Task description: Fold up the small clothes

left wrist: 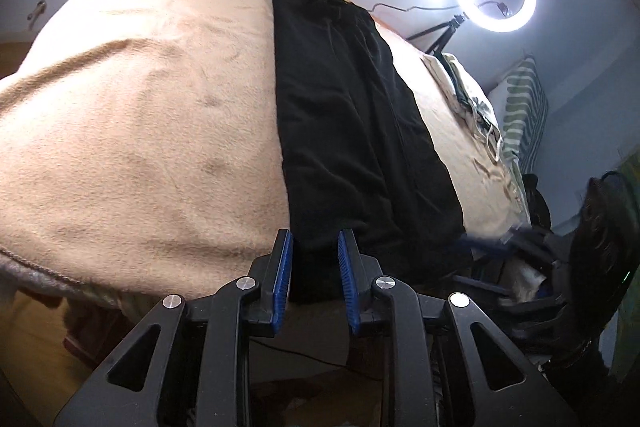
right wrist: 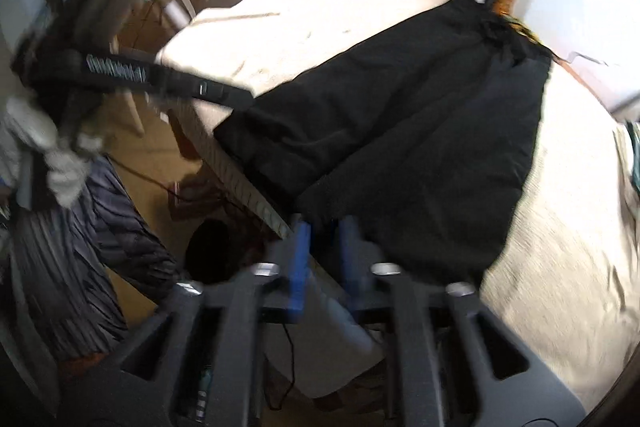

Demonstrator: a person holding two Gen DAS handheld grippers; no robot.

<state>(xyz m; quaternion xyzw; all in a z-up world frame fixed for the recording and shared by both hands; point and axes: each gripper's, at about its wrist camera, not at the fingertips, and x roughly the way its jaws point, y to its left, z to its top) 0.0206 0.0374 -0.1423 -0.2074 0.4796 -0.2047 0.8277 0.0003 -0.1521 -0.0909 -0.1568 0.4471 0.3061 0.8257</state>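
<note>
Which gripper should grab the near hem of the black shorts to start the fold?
Left, probably. The left gripper is open, with the black shorts hem already between its pads. The right gripper, also open, sits near a hem corner by the bed edge, but its view is motion-blurred, so contact is unclear.

Black shorts [left wrist: 352, 131], soft matte fabric, spread flat on the tan blanket [left wrist: 140, 107], lightly wrinkled. Right wrist view shows both legs [right wrist: 400, 131] side by side with a seam or gap running between them, waistband end at the far side of the bed. Hem edge lies at the near bed edge and overhangs it slightly. Not folded yet. Right view is motion-blurred, so finer detail is unclear.
</note>
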